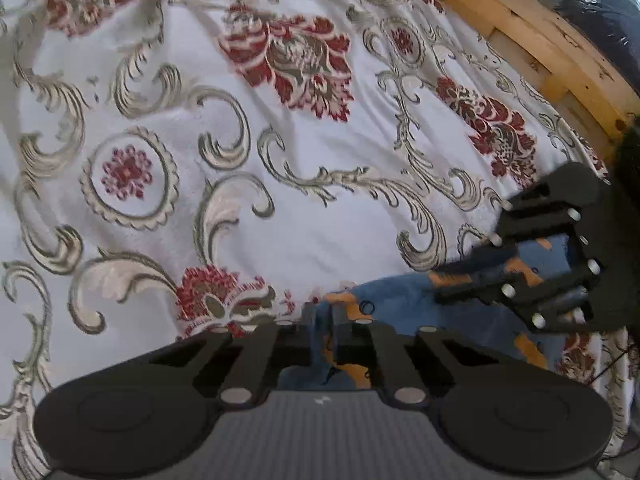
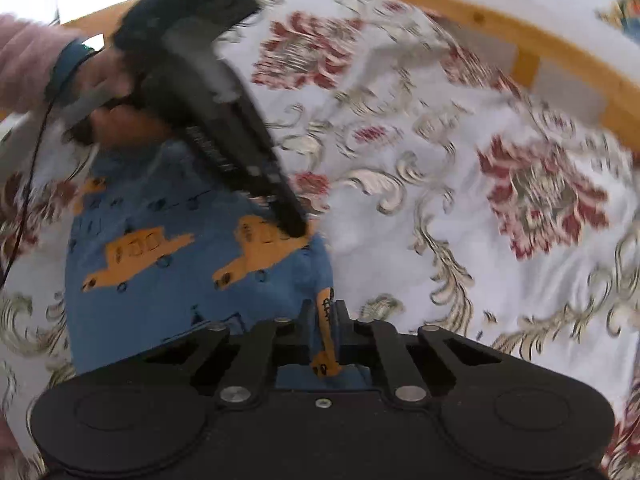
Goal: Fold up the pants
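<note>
1. Blue knit pants printed with orange cars (image 2: 168, 264) lie on a white bedspread woven with red flowers and grey scrolls (image 2: 480, 152), which covers a bed with a yellow wooden frame (image 2: 532, 40).

2. In the right wrist view, the right gripper (image 2: 325, 320) has its jaws drawn narrow on a raised fold of the blue cloth at the garment's near right edge. The pads pinch it, so the cloth is held.

3. In the same view, the left gripper (image 2: 296, 228) comes in from 11 o'clock, carried by a hand (image 2: 116, 96) in a pink sleeve. Its tip meets the pants at their far right corner, on an orange car.

4. The left wrist view shows the left gripper's narrowed jaws with blue and orange cloth between the fingertips; it appears to hold that edge. The right gripper (image 1: 440, 294) sits there at about 3 o'clock, on the same cloth.

5. The relation that matters: both grips sit on one edge of the pants, close together, and the bulk of the garment spreads towards 9 o'clock of the right gripper. Its long axis cannot be judged, as part is hidden under the tool.

6. Judged from this, the fold would carry the pinched edge across towards 9 o'clock, both hands together.
</note>
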A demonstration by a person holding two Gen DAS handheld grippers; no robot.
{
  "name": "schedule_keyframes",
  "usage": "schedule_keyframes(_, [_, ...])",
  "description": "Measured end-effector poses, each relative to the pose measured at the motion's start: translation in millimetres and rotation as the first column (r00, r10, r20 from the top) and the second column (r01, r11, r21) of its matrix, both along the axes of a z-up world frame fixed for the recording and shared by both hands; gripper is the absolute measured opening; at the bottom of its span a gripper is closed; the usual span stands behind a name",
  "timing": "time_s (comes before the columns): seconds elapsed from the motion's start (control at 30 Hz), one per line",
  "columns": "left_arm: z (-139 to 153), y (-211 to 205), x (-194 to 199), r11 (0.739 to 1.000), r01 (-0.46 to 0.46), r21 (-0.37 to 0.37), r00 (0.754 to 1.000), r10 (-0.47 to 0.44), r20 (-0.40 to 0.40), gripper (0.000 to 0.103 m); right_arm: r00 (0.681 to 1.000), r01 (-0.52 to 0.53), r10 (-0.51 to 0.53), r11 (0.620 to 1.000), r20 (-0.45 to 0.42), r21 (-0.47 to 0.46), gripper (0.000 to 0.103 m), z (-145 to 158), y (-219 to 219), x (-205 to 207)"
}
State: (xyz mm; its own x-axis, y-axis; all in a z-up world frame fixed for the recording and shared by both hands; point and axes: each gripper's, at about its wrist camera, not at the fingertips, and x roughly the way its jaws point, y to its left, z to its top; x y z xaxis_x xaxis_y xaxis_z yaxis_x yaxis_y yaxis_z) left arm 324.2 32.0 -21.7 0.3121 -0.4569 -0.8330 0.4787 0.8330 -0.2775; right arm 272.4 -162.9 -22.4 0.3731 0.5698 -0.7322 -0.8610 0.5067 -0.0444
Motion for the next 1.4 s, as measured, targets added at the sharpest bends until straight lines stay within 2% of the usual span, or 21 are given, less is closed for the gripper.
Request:
schedule_keyframes(0.17, [20, -17, -20, 0.995, -0.003, 0.096, 0.989, -0.011, 0.151, 0.005, 0.998, -0.027, 0.026, 1.000, 0.053, 0.012, 0.004, 3, -2, -16])
schedule_keyframes(0.23, [25, -27, -29, 0.986, 0.004, 0.166, 0.969, -0.045, 0.245, 0.005, 0.995, 0.010, -0.006, 0.999, 0.098, -0.034, 0.004, -2, 1, -15])
schedule_keyframes(0.27, [23, -32, -31, 0.979, 0.003, 0.202, 0.962, -0.058, 0.266, 0.005, 0.992, 0.049, -0.042, 0.997, 0.123, -0.057, 0.005, -7, 1, -12])
schedule_keyframes(0.33, [13, -40, -29, 0.966, -0.004, 0.258, 0.961, -0.068, 0.268, 0.005, 0.978, 0.140, -0.123, 0.986, 0.171, -0.091, 0.024, -16, 0, -3])
schedule_keyframes(0.4, [5, -44, -30, 0.957, -0.017, 0.289, 0.956, -0.069, 0.284, 0.005, 0.967, 0.194, -0.177, 0.978, 0.186, -0.078, 0.027, -17, -9, 0])
schedule_keyframes(0.47, [8, -41, -36, 0.963, -0.040, 0.267, 0.947, -0.049, 0.319, 0.005, 0.967, 0.207, -0.196, 0.977, 0.165, -0.053, 0.028, -13, -18, -3])
schedule_keyframes(0.5, [12, -40, -40, 0.967, -0.047, 0.250, 0.940, -0.041, 0.338, 0.005, 0.969, 0.197, -0.189, 0.979, 0.157, -0.041, 0.031, -11, -22, -7])
schedule_keyframes(0.63, [19, -38, -63, 0.967, -0.037, 0.252, 0.889, -0.083, 0.451, 0.005, 0.977, 0.172, -0.167, 0.985, 0.134, -0.024, 0.034, -9, -38, -19])
schedule_keyframes(0.77, [20, -38, -80, 0.964, -0.041, 0.262, 0.856, -0.101, 0.507, 0.005, 0.969, 0.227, -0.220, 0.973, 0.111, -0.049, 0.033, -16, -45, -22])
schedule_keyframes(0.83, [20, -41, -83, 0.958, -0.047, 0.283, 0.843, -0.114, 0.526, 0.005, 0.949, 0.285, -0.269, 0.955, 0.162, -0.083, 0.033, -22, -47, -22])
schedule_keyframes(0.87, [18, -44, -80, 0.951, -0.048, 0.305, 0.847, -0.123, 0.517, 0.005, 0.938, 0.314, -0.294, 0.945, 0.185, -0.093, 0.033, -25, -47, -20])
schedule_keyframes(0.9, [14, -47, -77, 0.943, -0.054, 0.330, 0.851, -0.129, 0.508, 0.005, 0.928, 0.339, -0.317, 0.936, 0.195, -0.090, 0.038, -27, -47, -18])
schedule_keyframes(0.93, [8, -50, -73, 0.934, -0.057, 0.352, 0.857, -0.135, 0.498, 0.005, 0.918, 0.363, -0.341, 0.928, 0.201, -0.081, 0.048, -29, -48, -16])
schedule_keyframes(0.97, [2, -53, -68, 0.927, -0.061, 0.370, 0.868, -0.134, 0.479, 0.005, 0.905, 0.391, -0.368, 0.917, 0.212, -0.080, 0.052, -30, -49, -15])
schedule_keyframes(1.03, [-6, -55, -59, 0.924, -0.075, 0.375, 0.890, -0.107, 0.442, 0.006, 0.897, 0.412, -0.393, 0.909, 0.204, -0.058, 0.048, -28, -51, -17])
schedule_keyframes(1.1, [-8, -52, -58, 0.931, -0.087, 0.354, 0.900, -0.079, 0.428, 0.008, 0.889, 0.418, -0.402, 0.908, 0.220, -0.029, 0.047, -22, -54, -26])
schedule_keyframes(1.2, [-6, -47, -61, 0.943, -0.098, 0.319, 0.907, -0.048, 0.419, 0.025, 0.889, 0.422, -0.404, 0.905, 0.213, -0.046, 0.047, -24, -53, -36])
schedule_keyframes(1.23, [-6, -46, -61, 0.942, -0.106, 0.318, 0.908, -0.039, 0.417, 0.044, 0.884, 0.439, -0.418, 0.896, 0.209, -0.062, 0.047, -30, -54, -37])
schedule_keyframes(1.27, [-6, -44, -62, 0.943, -0.109, 0.314, 0.909, -0.033, 0.416, 0.055, 0.872, 0.464, -0.444, 0.884, 0.208, -0.060, 0.048, -33, -56, -37])
schedule_keyframes(1.4, [-3, -44, -66, 0.944, -0.136, 0.302, 0.916, 0.003, 0.401, 0.056, 0.778, 0.604, -0.602, 0.795, 0.180, 0.047, 0.048, -19, -72, -43])
